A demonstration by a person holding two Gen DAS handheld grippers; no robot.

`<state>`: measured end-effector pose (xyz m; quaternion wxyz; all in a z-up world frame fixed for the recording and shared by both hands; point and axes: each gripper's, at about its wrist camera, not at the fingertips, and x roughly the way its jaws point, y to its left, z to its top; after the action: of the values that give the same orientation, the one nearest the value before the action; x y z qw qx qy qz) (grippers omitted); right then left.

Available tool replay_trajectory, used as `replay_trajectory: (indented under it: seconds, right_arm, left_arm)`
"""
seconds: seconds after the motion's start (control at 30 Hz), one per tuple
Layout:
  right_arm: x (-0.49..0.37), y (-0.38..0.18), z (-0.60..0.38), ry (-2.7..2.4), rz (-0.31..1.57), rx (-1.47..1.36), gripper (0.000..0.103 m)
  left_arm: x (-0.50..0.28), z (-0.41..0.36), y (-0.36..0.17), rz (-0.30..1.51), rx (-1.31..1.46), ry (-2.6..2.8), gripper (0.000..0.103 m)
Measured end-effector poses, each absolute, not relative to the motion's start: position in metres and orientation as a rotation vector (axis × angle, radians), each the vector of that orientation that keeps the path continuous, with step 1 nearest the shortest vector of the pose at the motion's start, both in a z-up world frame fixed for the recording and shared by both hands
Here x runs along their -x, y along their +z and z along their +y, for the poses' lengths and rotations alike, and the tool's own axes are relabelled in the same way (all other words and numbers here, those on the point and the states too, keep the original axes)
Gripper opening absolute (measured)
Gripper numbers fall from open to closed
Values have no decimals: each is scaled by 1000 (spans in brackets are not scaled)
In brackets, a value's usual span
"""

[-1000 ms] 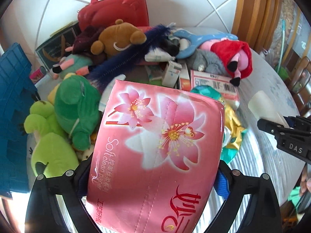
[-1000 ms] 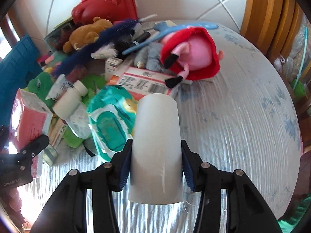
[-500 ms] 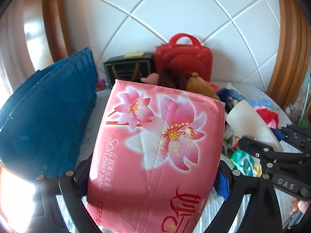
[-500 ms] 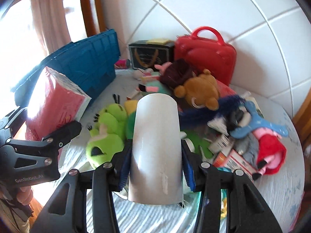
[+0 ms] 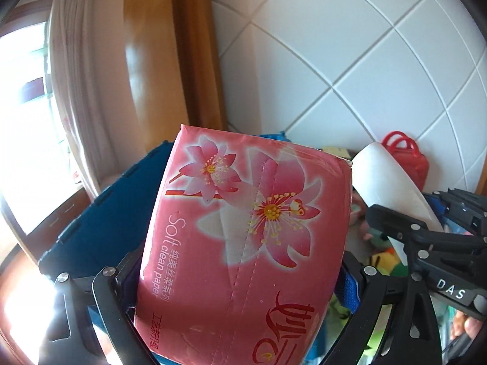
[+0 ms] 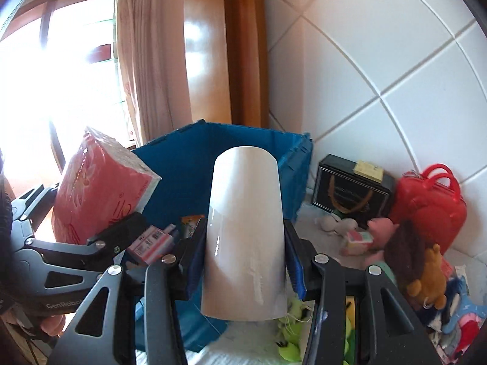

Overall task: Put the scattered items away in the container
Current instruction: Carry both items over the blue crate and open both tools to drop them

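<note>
Pink tissue pack with pink-white lily print, yellow stamens, white lettering, red script, between black left fingers with blue pads. Plain glossy white cup between black right fingers, blue pads too. Solid blue crate beyond fingertips. Right of fingers: red case, black box with gold lines, brown plush.

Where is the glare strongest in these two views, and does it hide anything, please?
Right wrist view: the window at upper left blows out white, fading the pink tissue pack's edge. Left wrist view: glare washes the left edge and the left gripper's left arm; tiled wall lines bow from fisheye distortion.
</note>
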<state>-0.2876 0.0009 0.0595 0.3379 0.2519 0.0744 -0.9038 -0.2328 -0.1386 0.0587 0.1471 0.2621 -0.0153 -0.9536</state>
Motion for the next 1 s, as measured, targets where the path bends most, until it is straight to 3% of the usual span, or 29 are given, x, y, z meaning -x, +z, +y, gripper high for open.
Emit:
replay_trajectory:
  seconds: [0.4,0.47,0.53,0.57,0.7,0.83,1.0]
  right_arm:
    - [327,36,-130,-2281,287,-759,46]
    - [332,36,-128,-2308,284,-768,52]
    - [334,38,-123,-2333,275,-767,77]
    - [335,39,-121,-2343,275,-765,80]
    - [335,42,-110,-2373,262,-769,84]
    - [331,41,-98,-2406,242,-773,102]
    - [322,45,-79,-2430,207,-763,102]
  left_arm:
    - [278,-284,16,155,-969,-2573,98]
    - [279,-291,17,217,-968,-2613,100]
    - [282,-294,17,203,-974,-2602,100]
    - [283,-294,18,199,-971,-2607,100]
    - [280,-288,19,167,-963,-2617,100]
    - [277,-280,22,157,-941,-2629,101]
    - [273,-271,25,147,-935,-2632,101]
